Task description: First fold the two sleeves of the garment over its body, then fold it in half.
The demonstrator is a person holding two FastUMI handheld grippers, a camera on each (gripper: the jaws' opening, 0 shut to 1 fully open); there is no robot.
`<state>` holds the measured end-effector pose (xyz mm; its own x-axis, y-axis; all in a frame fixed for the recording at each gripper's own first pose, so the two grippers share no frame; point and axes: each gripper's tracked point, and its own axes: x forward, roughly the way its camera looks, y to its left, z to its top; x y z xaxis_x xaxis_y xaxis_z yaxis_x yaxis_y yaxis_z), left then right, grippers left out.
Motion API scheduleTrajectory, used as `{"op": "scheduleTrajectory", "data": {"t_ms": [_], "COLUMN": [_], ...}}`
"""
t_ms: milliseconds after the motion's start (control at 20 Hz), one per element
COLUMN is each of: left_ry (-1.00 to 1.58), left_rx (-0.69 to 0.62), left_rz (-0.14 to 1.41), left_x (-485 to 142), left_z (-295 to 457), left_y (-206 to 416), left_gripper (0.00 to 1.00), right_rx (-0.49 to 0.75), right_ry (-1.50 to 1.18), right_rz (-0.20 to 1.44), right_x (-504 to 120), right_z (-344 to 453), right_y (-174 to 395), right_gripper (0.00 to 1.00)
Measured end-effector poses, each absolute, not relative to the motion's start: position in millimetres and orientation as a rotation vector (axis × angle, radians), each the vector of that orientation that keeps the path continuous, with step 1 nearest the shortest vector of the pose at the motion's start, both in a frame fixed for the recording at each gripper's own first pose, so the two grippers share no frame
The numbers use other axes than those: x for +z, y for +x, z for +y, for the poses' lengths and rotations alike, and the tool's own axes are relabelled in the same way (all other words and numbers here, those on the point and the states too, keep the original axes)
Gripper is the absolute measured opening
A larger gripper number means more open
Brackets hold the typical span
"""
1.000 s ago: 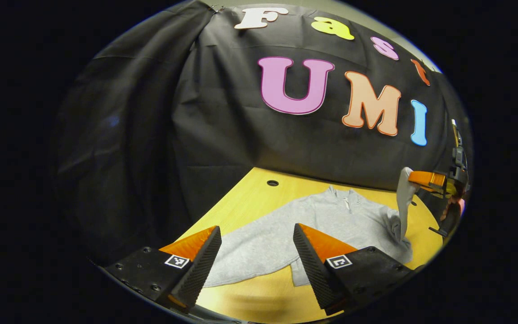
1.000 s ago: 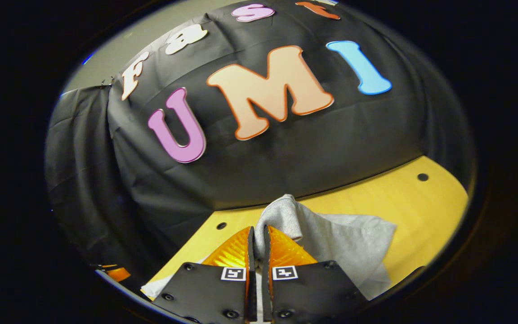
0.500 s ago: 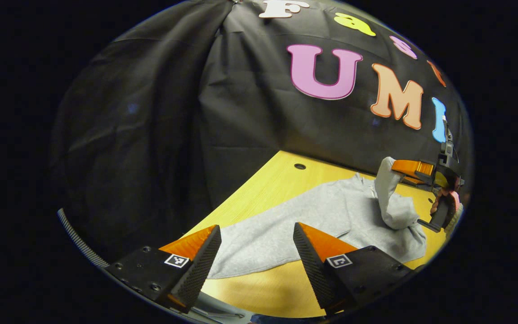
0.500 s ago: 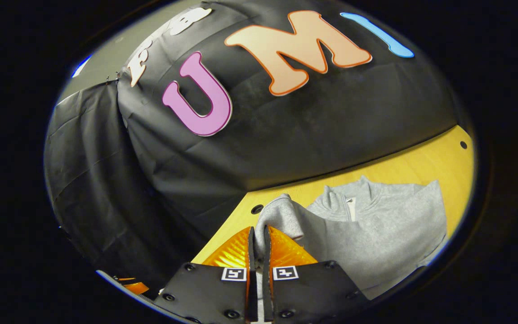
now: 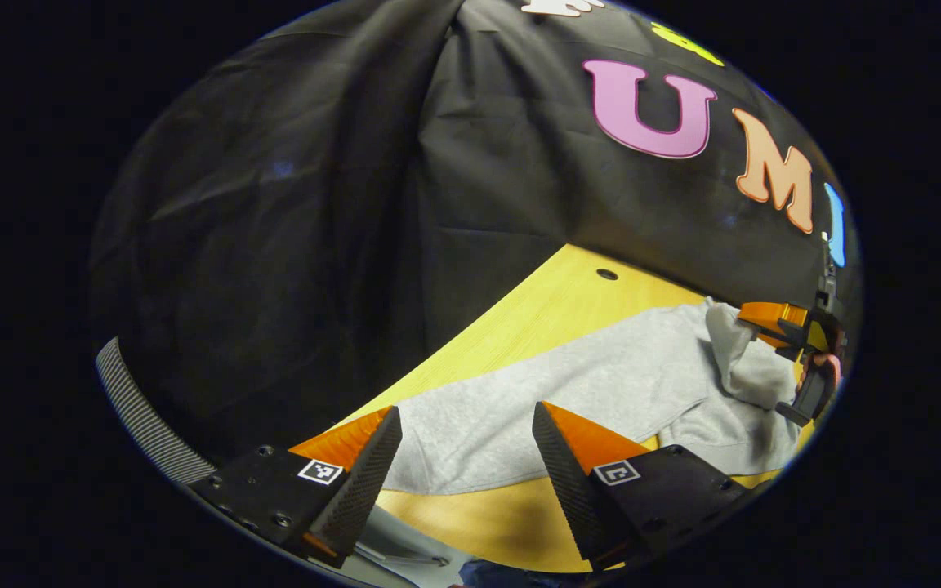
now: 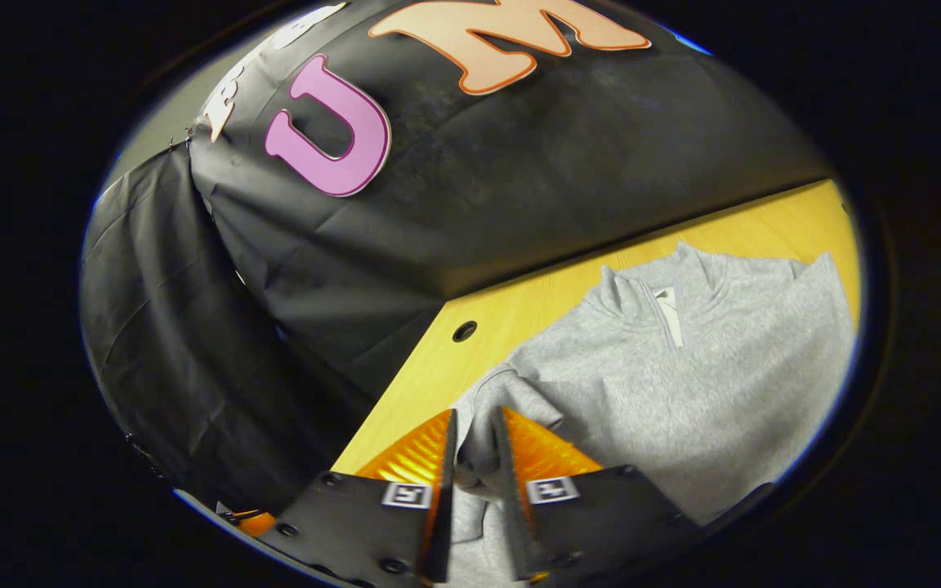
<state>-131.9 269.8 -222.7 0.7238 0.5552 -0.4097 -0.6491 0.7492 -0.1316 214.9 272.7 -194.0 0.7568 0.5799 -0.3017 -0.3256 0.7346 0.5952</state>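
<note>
A grey zip-neck sweater (image 6: 683, 384) lies flat on the yellow table (image 6: 519, 314), collar toward the wall. My right gripper (image 6: 474, 457) is shut on the cuff of one sleeve (image 6: 474, 433), low over the sweater's body, with its fingers a little apart around the bunched cloth. In the left gripper view that gripper (image 5: 773, 322) and the hand (image 5: 826, 363) holding it are at the far right, with the sleeve (image 5: 744, 367) draped down onto the sweater (image 5: 585, 392). My left gripper (image 5: 462, 457) is open and empty, above the sweater's near edge.
Black cloth walls stand close behind the table (image 5: 552, 302) and to its left. A round hole (image 5: 606, 274) is in the tabletop near the wall, also seen as the hole (image 6: 464, 331). The table's front edge runs just below my left fingers.
The right gripper has carried the sleeve cuff down and across over the sweater's body, and its fingers have parted slightly. The left gripper has swung left, still open.
</note>
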Motion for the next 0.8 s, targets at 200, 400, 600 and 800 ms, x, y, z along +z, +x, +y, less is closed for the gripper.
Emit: {"op": "scheduleTrajectory", "data": {"t_ms": [200, 400, 600, 800], "left_ry": [-0.303, -0.332, -0.347, -0.307], "left_rx": [0.686, 0.708, 0.705, 0.684], "left_rz": [0.420, 0.479, 0.506, 0.523], "left_x": [-254.4, -283.3, -293.8, -298.3], "left_z": [276.6, 283.4, 289.0, 291.0], "left_y": [-136.9, -143.0, -142.4, -141.1], "left_gripper": [0.95, 0.95, 0.95, 0.96], "right_rx": [0.505, 0.444, 0.355, 0.256], "right_ry": [0.500, 0.461, 0.362, 0.330], "right_rz": [0.492, 0.427, 0.346, 0.291], "right_x": [-192.2, -173.9, -147.3, -123.5], "right_z": [265.6, 241.3, 195.3, 144.2], "right_y": [208.6, 207.1, 198.9, 186.1], "right_gripper": [0.78, 0.97, 0.97, 0.97]}}
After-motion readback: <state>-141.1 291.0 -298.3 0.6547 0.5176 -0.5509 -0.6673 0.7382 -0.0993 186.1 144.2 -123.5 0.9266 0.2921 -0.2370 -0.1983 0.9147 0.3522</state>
